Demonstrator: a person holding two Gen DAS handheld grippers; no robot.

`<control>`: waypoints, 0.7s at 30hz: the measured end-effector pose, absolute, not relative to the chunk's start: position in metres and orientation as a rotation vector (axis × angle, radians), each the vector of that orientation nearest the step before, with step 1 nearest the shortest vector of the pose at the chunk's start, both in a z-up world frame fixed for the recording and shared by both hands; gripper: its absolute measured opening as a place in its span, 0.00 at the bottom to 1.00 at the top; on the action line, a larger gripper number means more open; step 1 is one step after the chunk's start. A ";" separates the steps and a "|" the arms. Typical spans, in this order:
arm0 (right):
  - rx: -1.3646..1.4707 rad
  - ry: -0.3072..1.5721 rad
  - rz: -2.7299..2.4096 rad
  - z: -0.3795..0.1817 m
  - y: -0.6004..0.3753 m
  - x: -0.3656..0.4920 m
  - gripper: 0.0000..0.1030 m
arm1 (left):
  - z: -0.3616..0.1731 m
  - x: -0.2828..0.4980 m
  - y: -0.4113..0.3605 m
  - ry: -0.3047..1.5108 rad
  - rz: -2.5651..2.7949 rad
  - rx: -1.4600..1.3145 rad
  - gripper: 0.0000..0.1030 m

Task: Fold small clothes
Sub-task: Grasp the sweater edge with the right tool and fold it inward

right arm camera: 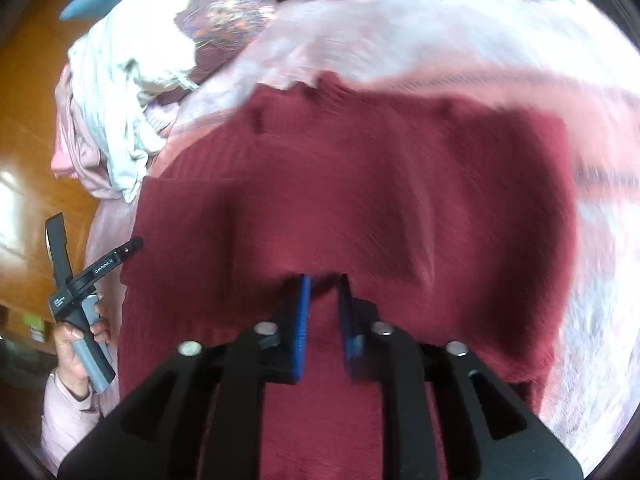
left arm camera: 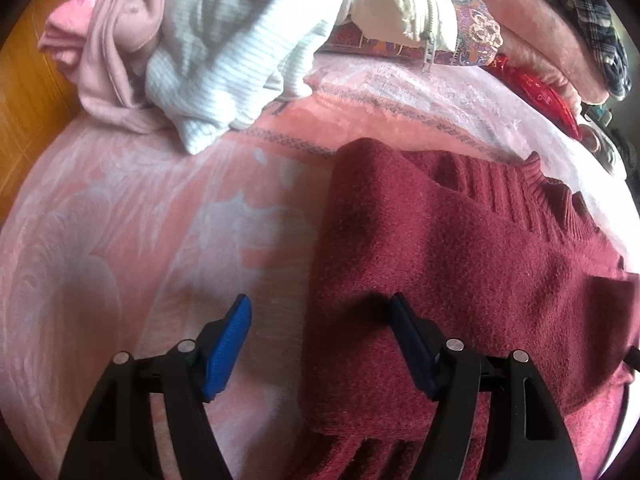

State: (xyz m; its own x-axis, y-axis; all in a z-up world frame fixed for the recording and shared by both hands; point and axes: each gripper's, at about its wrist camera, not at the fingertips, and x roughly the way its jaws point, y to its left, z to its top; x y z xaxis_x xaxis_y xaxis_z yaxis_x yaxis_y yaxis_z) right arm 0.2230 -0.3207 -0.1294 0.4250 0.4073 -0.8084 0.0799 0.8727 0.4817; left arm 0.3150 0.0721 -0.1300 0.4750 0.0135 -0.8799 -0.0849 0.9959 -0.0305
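A dark red knitted sweater (left arm camera: 460,248) lies partly folded on the pink bedspread (left arm camera: 120,220). My left gripper (left arm camera: 320,312) is open and empty, its fingers astride the sweater's left edge, one blue pad (left arm camera: 228,348) over the bedspread. In the right wrist view the sweater (right arm camera: 360,184) fills the middle, blurred. My right gripper (right arm camera: 324,284) has its blue pads close together with a fold of the sweater pinched between them. The left gripper (right arm camera: 132,246) shows at the far left in a hand.
A heap of unfolded clothes, pink (left arm camera: 104,40) and white ribbed (left arm camera: 224,52), lies at the bed's far left. Patterned pillows (left arm camera: 472,28) and a red item (left arm camera: 544,92) sit at the back. Wooden floor (left arm camera: 28,92) lies left of the bed.
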 end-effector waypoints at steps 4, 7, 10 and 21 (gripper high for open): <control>0.641 1.084 0.253 -0.134 -0.346 0.224 0.41 | -0.130 0.314 0.062 1.062 0.058 -0.055 0.70; 0.617 1.067 0.210 -0.129 -0.352 0.229 0.50 | -0.131 0.313 0.056 1.058 0.052 -0.038 0.72; 0.633 1.092 0.213 -0.135 -0.352 0.237 0.50 | -0.134 0.312 0.051 1.059 0.042 -0.032 0.72; 0.482 1.083 0.242 -0.124 -0.336 0.235 0.02 | -0.131 0.308 0.045 1.048 0.016 -0.059 0.73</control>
